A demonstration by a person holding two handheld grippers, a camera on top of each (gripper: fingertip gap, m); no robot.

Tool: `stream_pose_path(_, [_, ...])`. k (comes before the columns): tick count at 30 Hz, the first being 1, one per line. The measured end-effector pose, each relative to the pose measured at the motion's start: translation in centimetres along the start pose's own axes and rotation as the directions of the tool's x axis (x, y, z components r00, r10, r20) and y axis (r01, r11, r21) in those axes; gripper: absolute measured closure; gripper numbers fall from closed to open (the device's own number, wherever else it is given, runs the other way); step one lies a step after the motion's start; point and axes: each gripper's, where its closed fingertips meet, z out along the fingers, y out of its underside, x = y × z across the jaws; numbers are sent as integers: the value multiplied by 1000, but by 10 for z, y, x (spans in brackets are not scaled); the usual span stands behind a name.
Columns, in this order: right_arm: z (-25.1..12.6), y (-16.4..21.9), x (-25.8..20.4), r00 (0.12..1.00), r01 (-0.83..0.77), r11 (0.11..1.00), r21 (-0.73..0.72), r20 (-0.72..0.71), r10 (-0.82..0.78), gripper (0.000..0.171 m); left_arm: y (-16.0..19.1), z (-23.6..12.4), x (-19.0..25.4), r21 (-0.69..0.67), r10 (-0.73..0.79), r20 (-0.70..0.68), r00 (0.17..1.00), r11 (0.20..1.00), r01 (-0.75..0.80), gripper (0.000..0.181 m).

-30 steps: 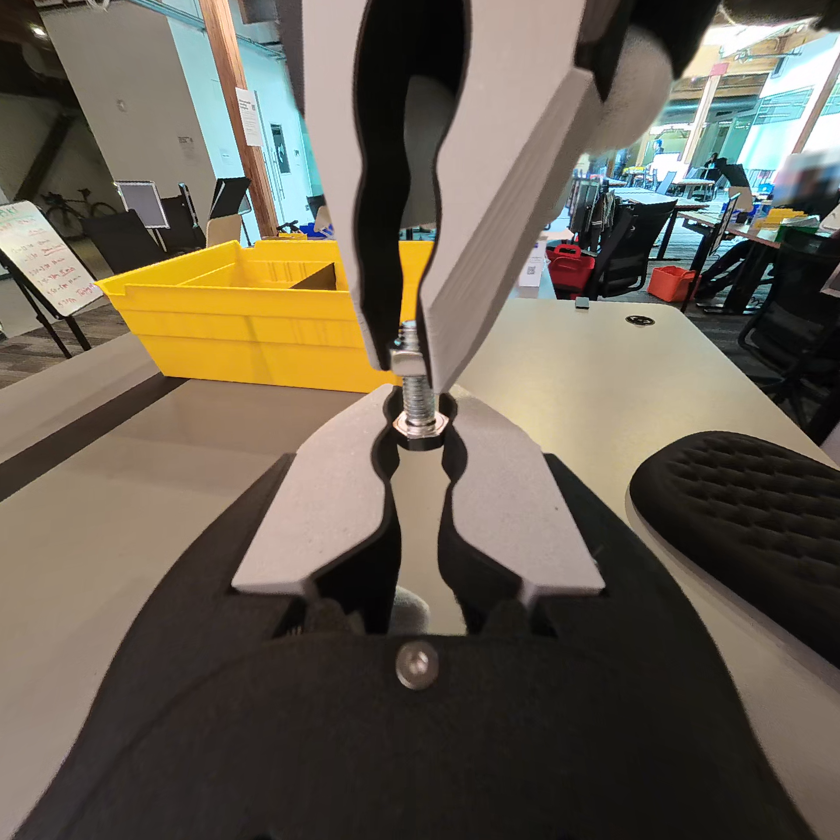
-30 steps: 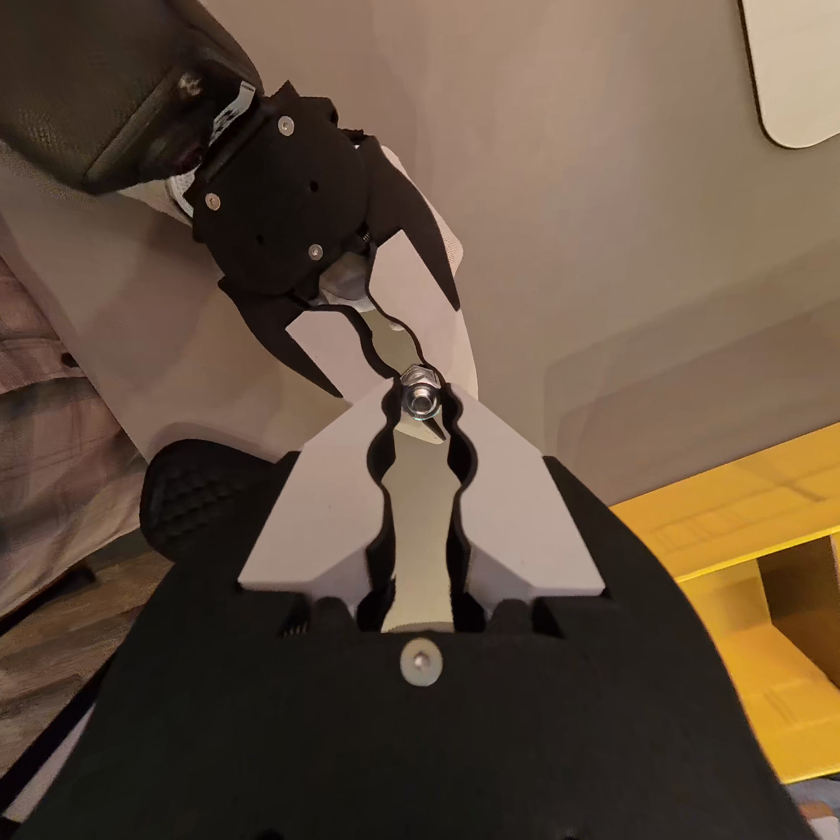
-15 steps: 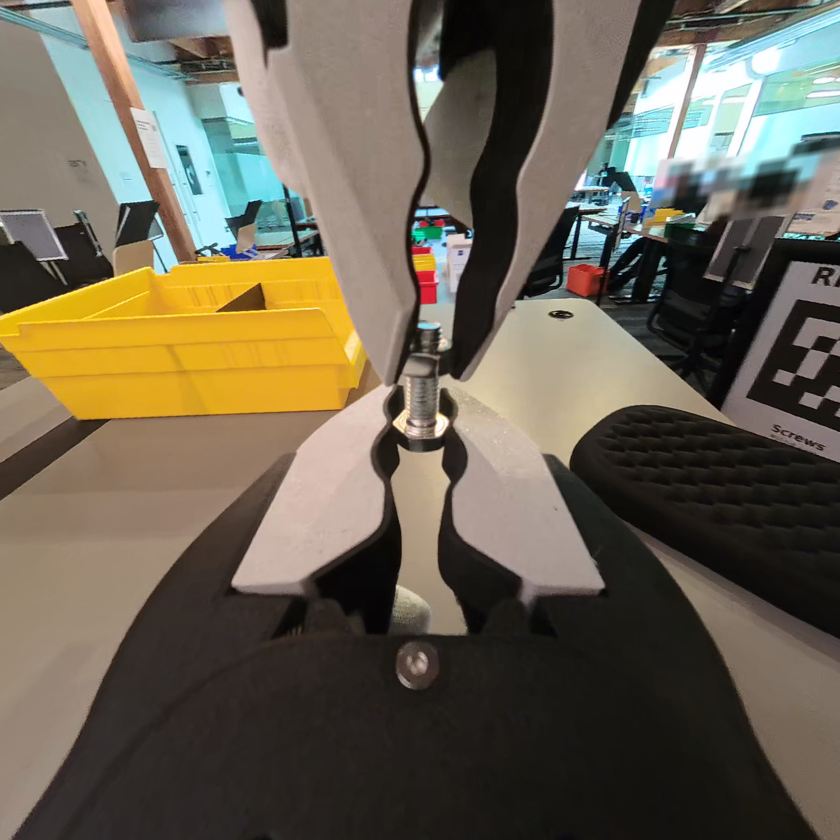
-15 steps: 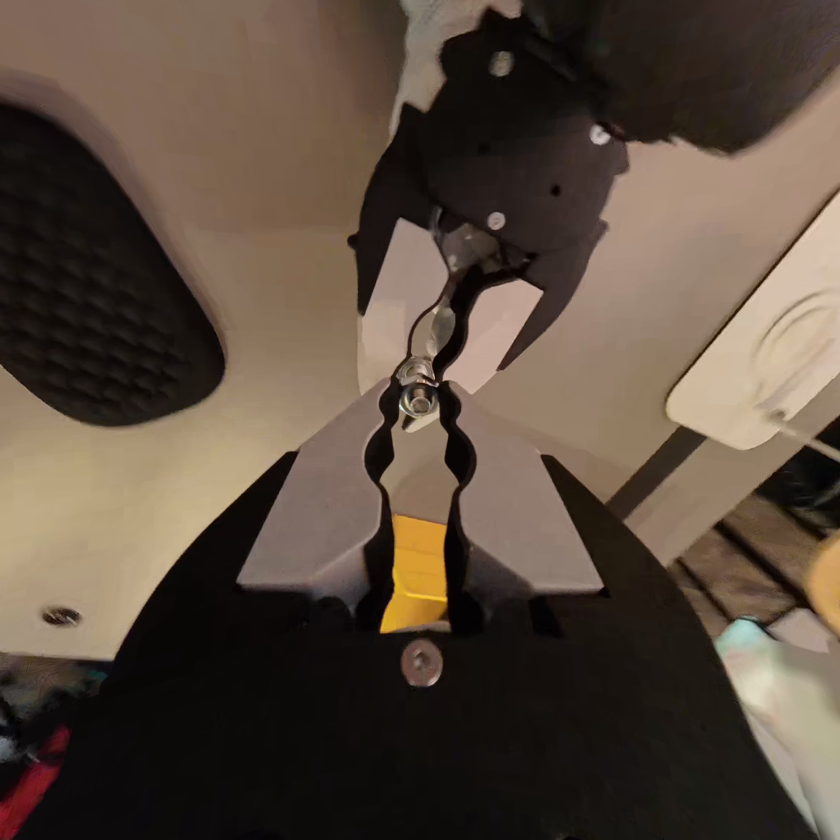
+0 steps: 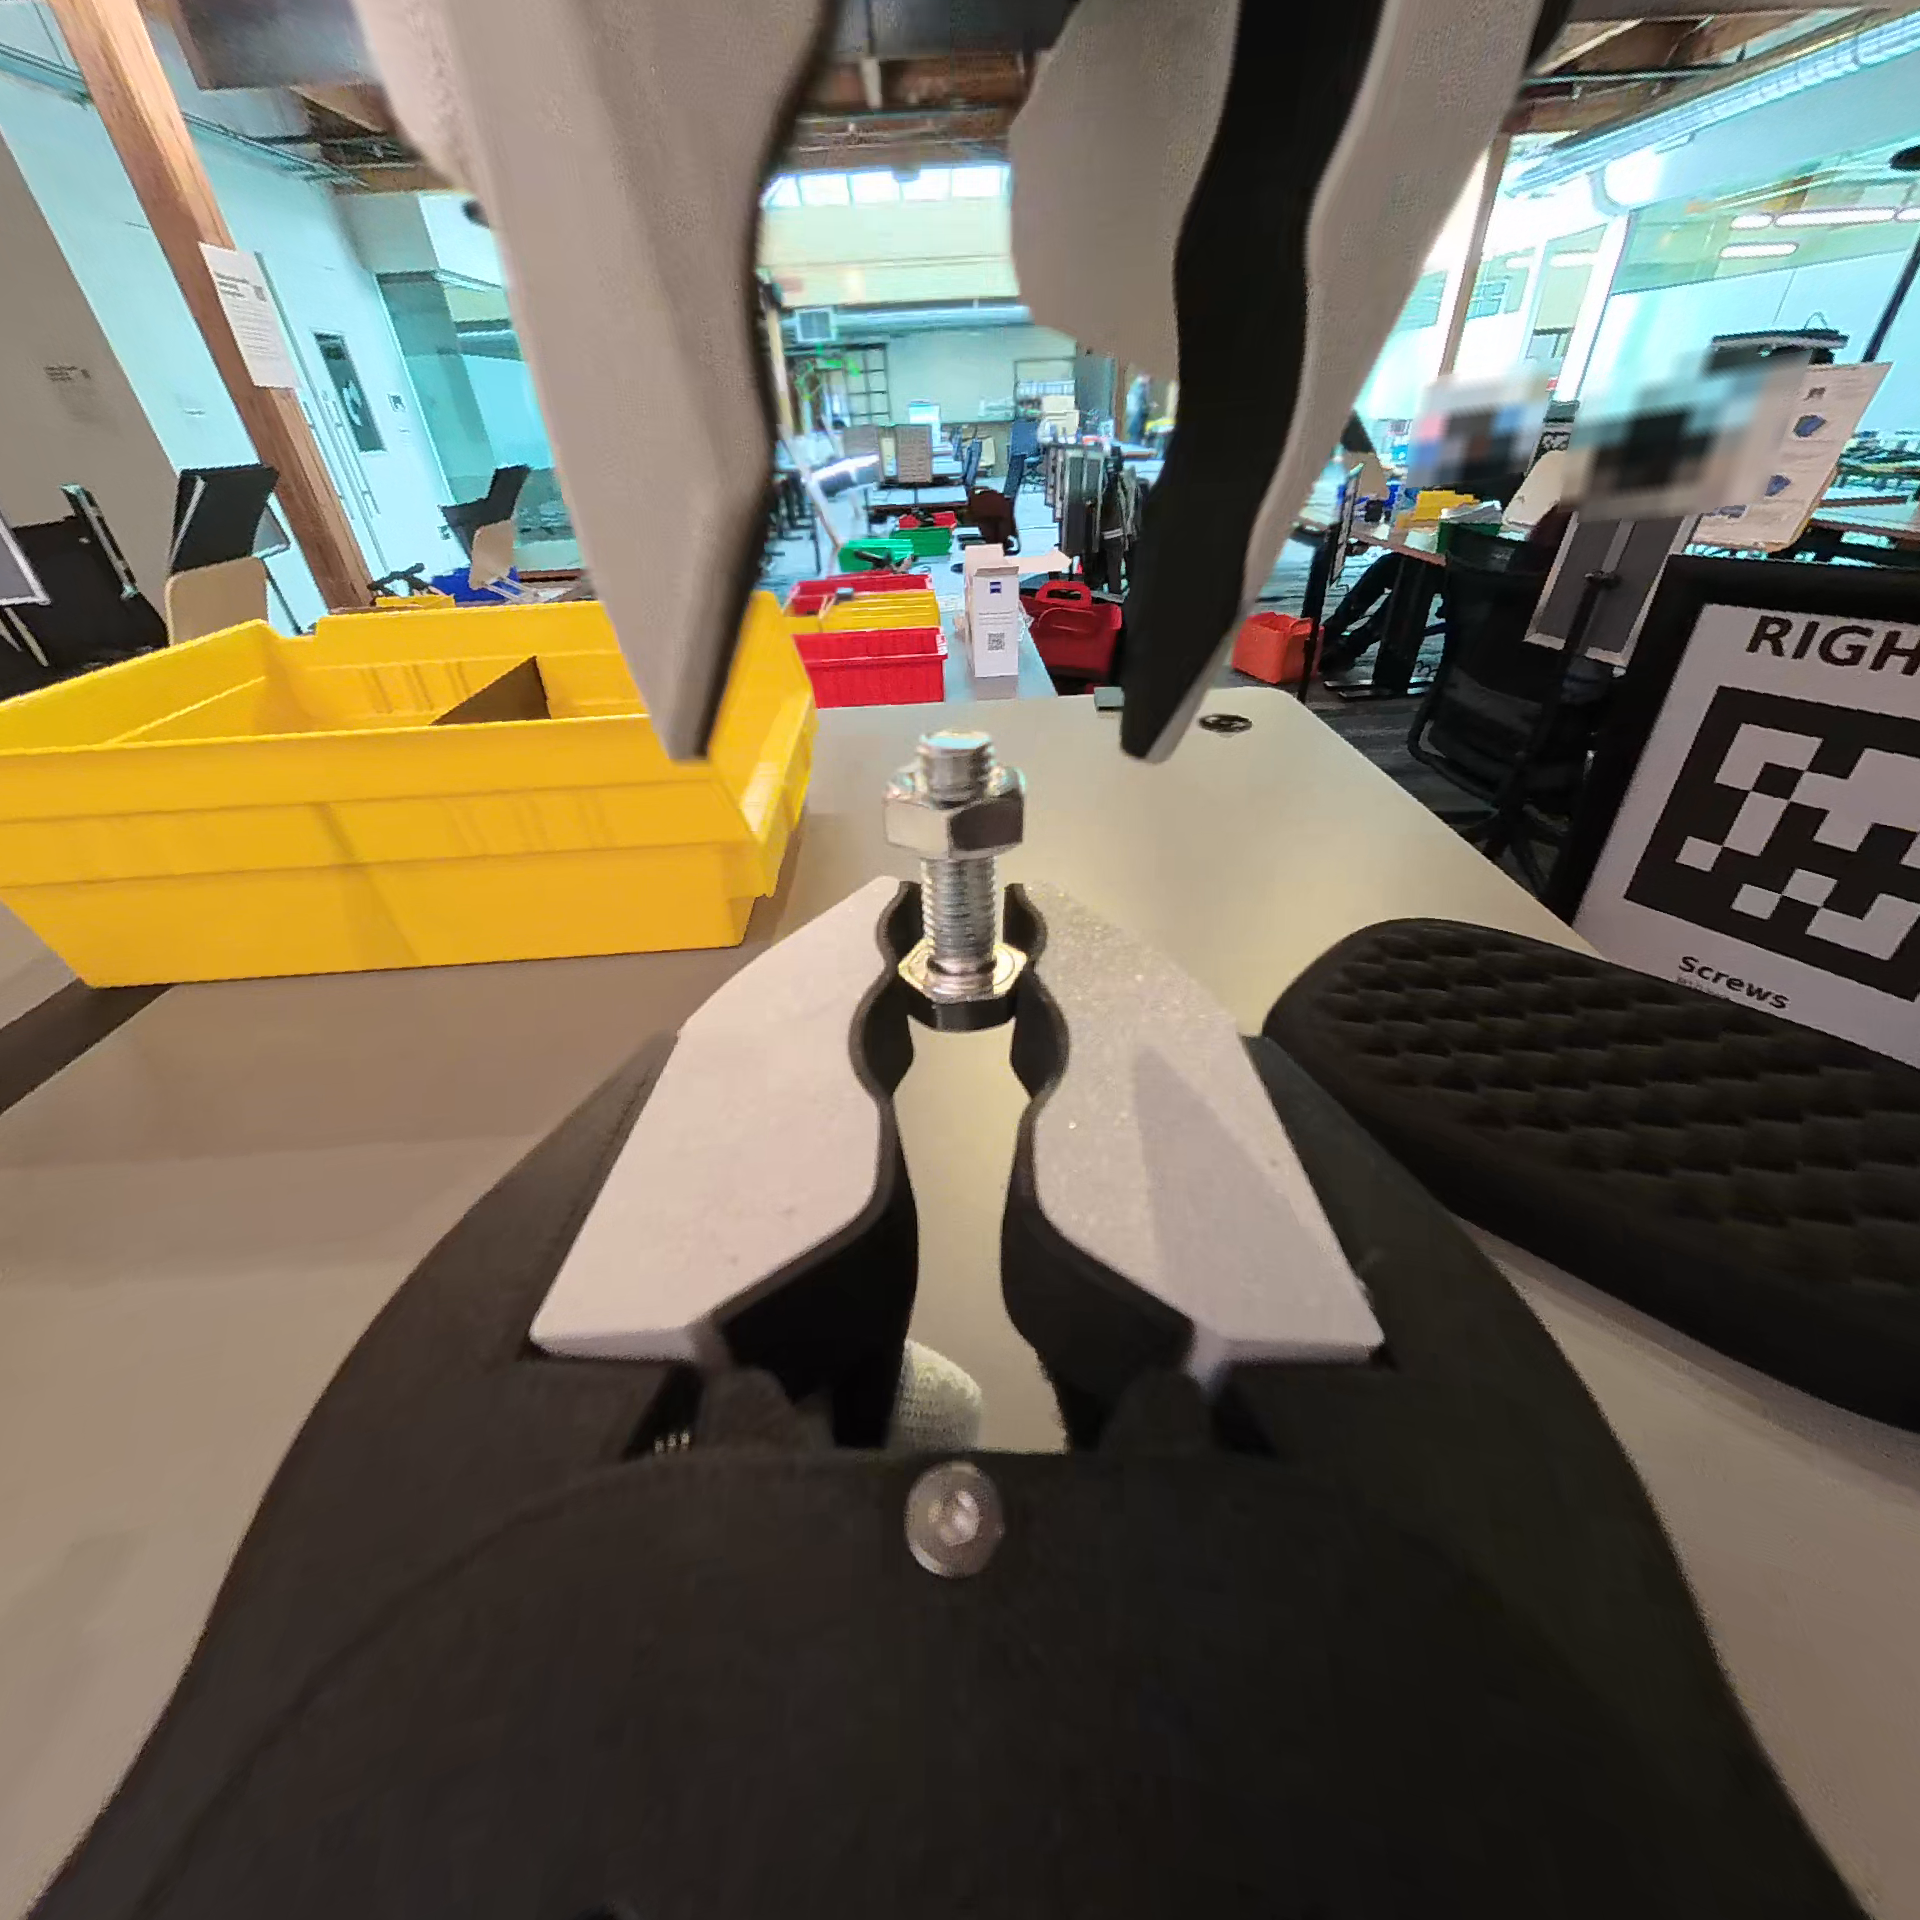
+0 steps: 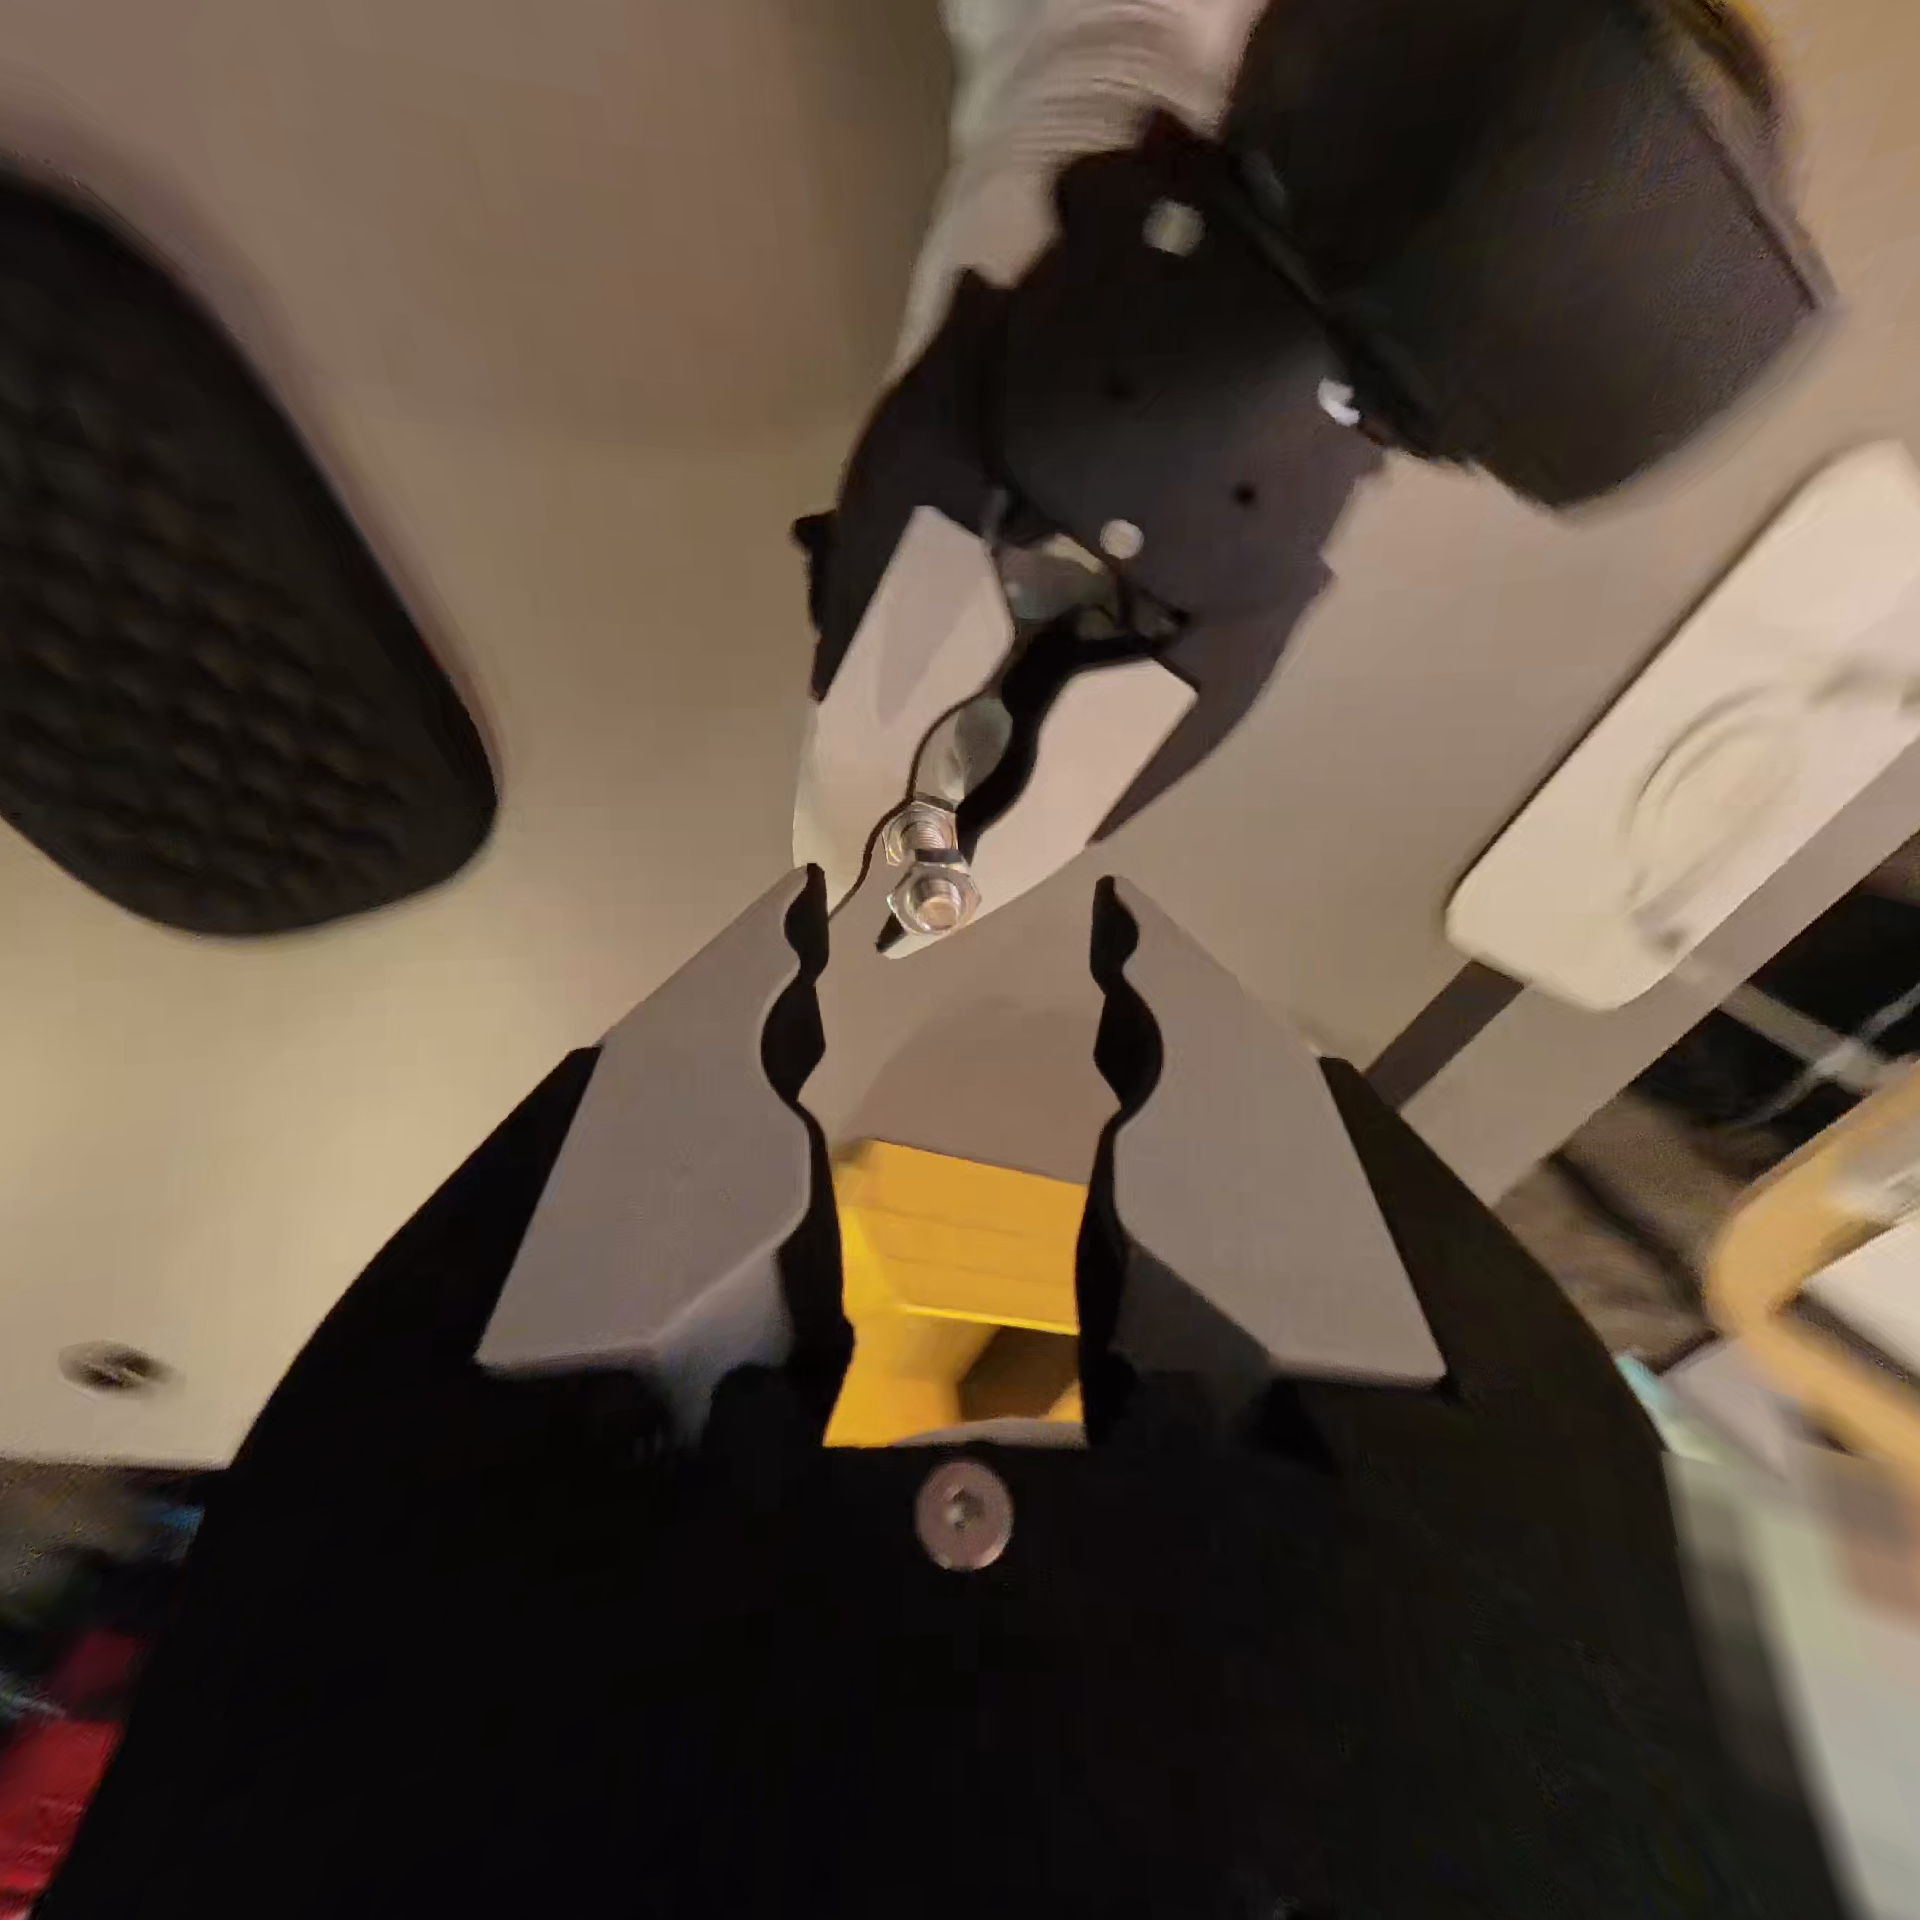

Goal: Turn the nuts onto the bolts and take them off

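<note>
Yellow bin (image 5: 395,831), silver nut (image 5: 954,821) (blk honeycomb pad (image 5: 1621,1122)).

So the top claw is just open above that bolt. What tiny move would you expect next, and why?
Probably the right gripper comes down and closes on the nut for another turn. Its jaws are open just above, touching nothing, while the left gripper clamps the bolt upright by its head, and the nut sits near the threaded tip.

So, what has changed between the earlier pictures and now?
The right gripper has opened, let go of the nut and drawn back above it. The nut stays near the top of the bolt. The left gripper remains shut on the bolt's head end, holding it upright; the yellow bin is unchanged.
</note>
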Motion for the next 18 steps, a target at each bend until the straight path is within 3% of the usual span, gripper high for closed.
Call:
stream_pose_path(3, [-5,6,2,909,-415,908,49,49,413,127,0,0,-4,0,-10,24,1000,1000,10,166])
stream_pose_path(5, [-5,3,-3,752,-658,747,98,145,643,132,0,0,-4,-3,-8,33,999,1000,8,166])
stream_pose_path(7, [-3,0,-8,608,-793,596,126,219,763,133,0,0,-5,-6,-3,42,999,1000,3,166])
stream_pose_path(12, [11,10,-9,490,-872,471,136,194,850,134,0,0,-5,-5,-5,46,999,1000,6,166])
stream_pose_path(18, [13,7,-5,471,-880,442,172,205,858,154,0,-1,-5,-7,-3,47,999,1000,3,166])
